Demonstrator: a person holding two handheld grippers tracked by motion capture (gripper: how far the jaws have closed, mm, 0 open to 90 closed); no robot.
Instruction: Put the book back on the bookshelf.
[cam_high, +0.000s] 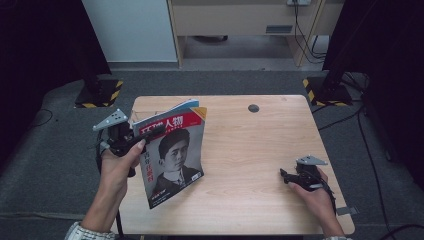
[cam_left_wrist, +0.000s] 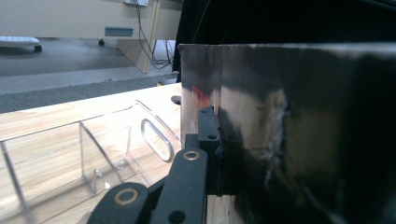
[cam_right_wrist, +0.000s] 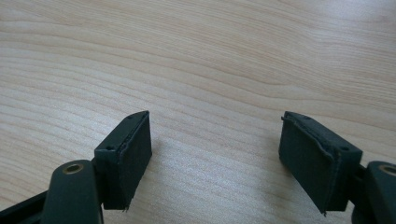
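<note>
A magazine (cam_high: 175, 155) with a red title band and a portrait on its cover stands tilted above the left half of the wooden table (cam_high: 250, 140). My left gripper (cam_high: 152, 131) is shut on its upper left edge. In the left gripper view one black jaw presses on the glossy dark cover (cam_left_wrist: 289, 140), and the other jaw is hidden behind it. My right gripper (cam_high: 284, 175) rests low near the table's right front, apart from the magazine. Its jaws stand open in the right gripper view (cam_right_wrist: 215, 140), with only bare wood between them.
A clear acrylic rack (cam_left_wrist: 93, 149) with upright dividers stands on the table just beyond the magazine. A round dark cable hole (cam_high: 253, 108) sits near the far edge. Black stand bases with yellow stripes (cam_high: 97, 94) flank the table on the grey floor.
</note>
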